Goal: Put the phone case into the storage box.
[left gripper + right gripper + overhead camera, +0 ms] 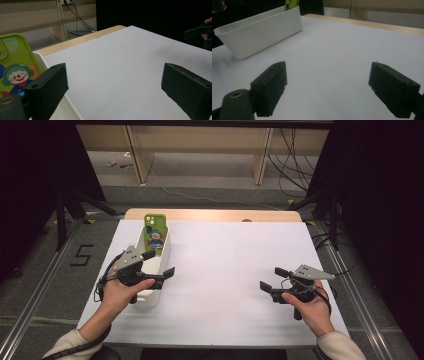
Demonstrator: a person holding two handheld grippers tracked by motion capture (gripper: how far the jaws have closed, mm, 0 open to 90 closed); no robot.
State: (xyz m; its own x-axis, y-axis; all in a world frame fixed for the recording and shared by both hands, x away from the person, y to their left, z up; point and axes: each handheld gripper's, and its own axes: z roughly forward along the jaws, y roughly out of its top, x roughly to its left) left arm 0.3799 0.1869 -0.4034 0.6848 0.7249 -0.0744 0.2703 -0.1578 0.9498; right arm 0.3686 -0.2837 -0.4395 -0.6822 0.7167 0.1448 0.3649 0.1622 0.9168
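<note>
A green phone case with a clown picture (154, 234) stands upright at the far end of a long white bin (163, 251) on the table's left side. The same case (13, 67) fills the left edge of the left gripper view, and its green top (292, 3) pokes above the bin (259, 32) in the right gripper view. My left gripper (161, 263) hovers open over the bin's near half with nothing between its jaws. My right gripper (273, 278) is open and empty above the bare white table at the right.
The white tabletop (225, 265) spreads wide between the two grippers, with a wooden strip (210, 214) along its far edge. Beyond it are desk legs and cables (295, 165) on the floor. A floor mark "5" (81, 254) lies left of the table.
</note>
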